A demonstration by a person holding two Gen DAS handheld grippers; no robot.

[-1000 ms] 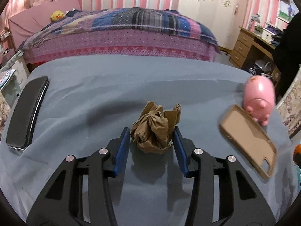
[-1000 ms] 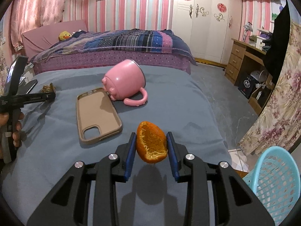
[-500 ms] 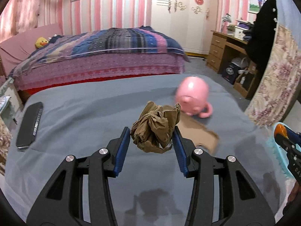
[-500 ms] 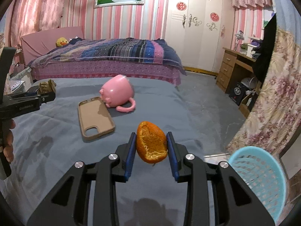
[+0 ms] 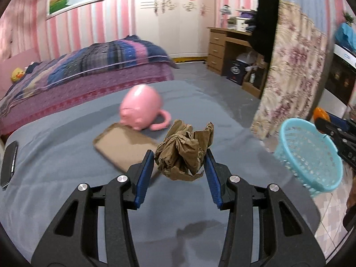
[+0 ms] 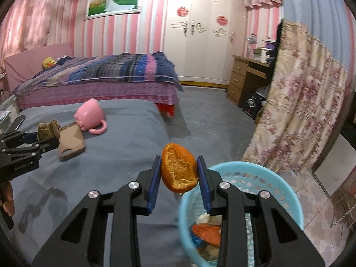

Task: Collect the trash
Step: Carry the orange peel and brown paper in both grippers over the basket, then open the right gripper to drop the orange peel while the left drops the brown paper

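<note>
Grey-covered tabletop (image 6: 111, 155) fills lower left of right wrist view, w/ the bed (image 6: 100, 75) behind at mid left. Light blue mesh basket (image 6: 278, 184) sits at lower right of that frame, off the tabletop edge on the floor side, already holding some scraps in its bottom.

Tan phone case (image 5: 124, 144) lies flat mid-frame in left wrist view; pink pig mug (image 5: 140, 106) on its side just behind, touching the case's far end. Dark phone (image 5: 9, 162) at far left edge.

Right claw (image 6: 179, 171) is clamped on the orange peel (image 6: 179, 171), pith facing cam, long axis upright betw. the blue pads. Peel hangs right at the basket's near-left rim, so a small shift toward lower right should put it over the opening.

Left claw (image 5: 180, 158) is clamped on the crumpled brown paper wad (image 5: 184, 151), clear above the cloth. In its view the basket (image 5: 309, 155) lies well to the right at mid height, w/ the right claw (image 5: 333, 131) at the far side.

Right hand is the nearer one; prob. drops first, left follows.
</note>
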